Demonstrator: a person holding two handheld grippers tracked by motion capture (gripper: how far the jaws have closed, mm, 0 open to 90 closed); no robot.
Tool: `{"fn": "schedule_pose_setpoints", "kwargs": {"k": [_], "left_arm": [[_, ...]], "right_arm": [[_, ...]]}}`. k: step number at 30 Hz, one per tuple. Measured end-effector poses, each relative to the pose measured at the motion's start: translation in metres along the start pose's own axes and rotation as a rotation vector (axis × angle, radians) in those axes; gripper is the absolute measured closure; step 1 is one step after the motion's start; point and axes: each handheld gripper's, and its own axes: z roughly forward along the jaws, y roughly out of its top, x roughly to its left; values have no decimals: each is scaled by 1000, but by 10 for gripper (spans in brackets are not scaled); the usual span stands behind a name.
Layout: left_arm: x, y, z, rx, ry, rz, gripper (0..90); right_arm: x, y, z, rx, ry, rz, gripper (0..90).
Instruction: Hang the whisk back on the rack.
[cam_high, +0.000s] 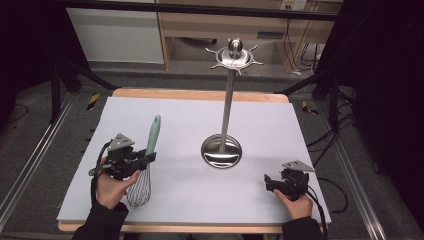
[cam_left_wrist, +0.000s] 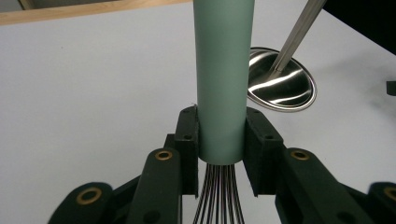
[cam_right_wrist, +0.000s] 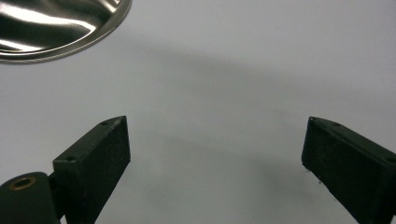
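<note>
A whisk (cam_high: 146, 165) with a pale green handle (cam_left_wrist: 223, 79) and a wire head is held at the left of the white table. My left gripper (cam_high: 148, 158) is shut on the lower end of that handle, just above the wires (cam_left_wrist: 217, 196); both pads press its sides. A steel utensil stand (cam_high: 225, 100) with a round base (cam_high: 221, 151) and a hooked crown (cam_high: 235, 56) rises at the table's middle. At the right front, my right gripper (cam_high: 268, 181) hovers low over bare table, open with nothing between its pads (cam_right_wrist: 100, 154).
The stand's shiny base (cam_left_wrist: 281, 79) lies just right of the held whisk handle, and its edge (cam_right_wrist: 56, 28) shows up and left of my right gripper. The wooden table edge (cam_high: 200, 94) runs along the back. Dark tripod legs and rails flank the table.
</note>
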Motion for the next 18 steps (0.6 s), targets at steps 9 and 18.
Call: {"fn": "schedule_pose_setpoints", "kwargs": {"k": [9,18], "left_arm": [[2,3,-18,-96,3,-8,688],[-4,10,-29,-165,4,23,688]], "right_arm": [[0,0,1,5,7,2,84],[0,0,1,3,4,6,84]]}}
